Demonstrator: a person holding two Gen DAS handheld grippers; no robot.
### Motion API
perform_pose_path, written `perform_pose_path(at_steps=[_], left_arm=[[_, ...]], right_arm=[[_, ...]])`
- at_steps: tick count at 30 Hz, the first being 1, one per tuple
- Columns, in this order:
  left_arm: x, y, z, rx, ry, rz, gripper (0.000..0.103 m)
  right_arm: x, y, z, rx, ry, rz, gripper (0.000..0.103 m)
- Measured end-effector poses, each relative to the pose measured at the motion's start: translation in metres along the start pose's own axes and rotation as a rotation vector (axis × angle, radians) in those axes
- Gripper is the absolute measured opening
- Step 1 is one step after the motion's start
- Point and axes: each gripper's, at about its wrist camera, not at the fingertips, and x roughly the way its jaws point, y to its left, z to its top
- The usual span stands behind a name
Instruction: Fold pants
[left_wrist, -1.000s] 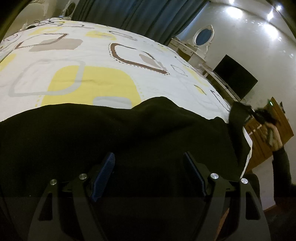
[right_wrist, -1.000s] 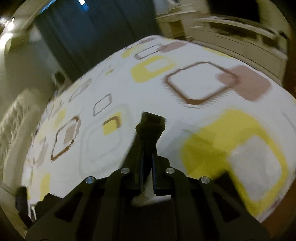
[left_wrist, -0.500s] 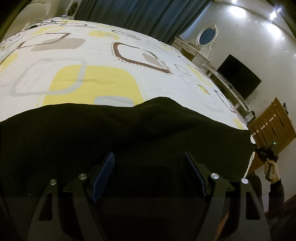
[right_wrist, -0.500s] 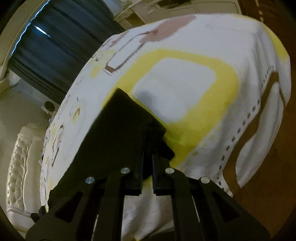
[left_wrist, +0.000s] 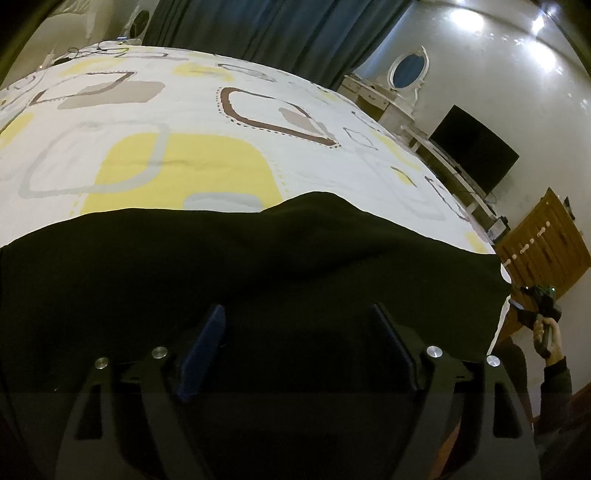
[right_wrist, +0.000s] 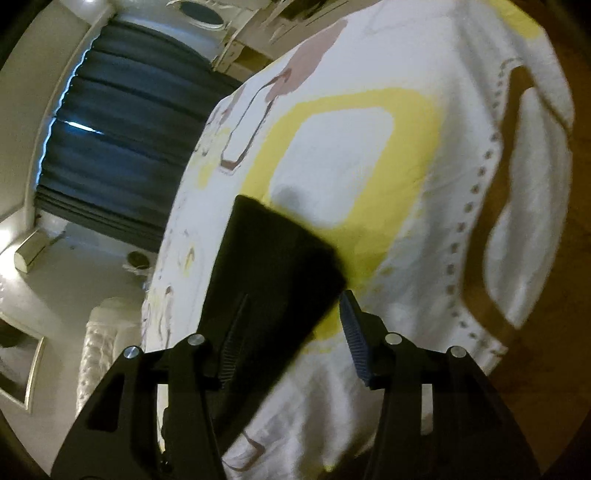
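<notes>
Right gripper (right_wrist: 291, 325) jaws opening, pants (right_wrist: 273, 266) corner btwn them, loose on the bed (right_wrist: 424, 184) edge at 12. Left gripper (left_wrist: 299, 328) gapes, empty. Risk imo: corner slides off w/o grip.

Dim, warm indoor light; ceiling spots glare on the glossy wall (left_wrist: 480, 66) above the television (left_wrist: 476, 147). Right-wrist view is motion-blurred. Fisheye bending and dark vignetting mark every edge.
</notes>
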Motion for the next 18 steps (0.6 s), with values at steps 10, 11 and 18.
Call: perform_pose_path(at_steps=[10,11,18], left_arm=[[-0.001,-0.001,-0.001,-0.003,-0.014,-0.004,0.080],[-0.001,0.000,-0.001,-0.007,-0.019,-0.005,0.080],[-0.007,0.000,-0.003,-0.028,-0.058,-0.021,0.080]], right_arm=[[0.023,0.013,-0.004,-0.031,-0.010,-0.029,0.011],[0.020,0.017,-0.003,-0.054,-0.027,-0.031,0.010],[0.024,-0.003,-0.003,-0.065,-0.040,-0.094,0.009]])
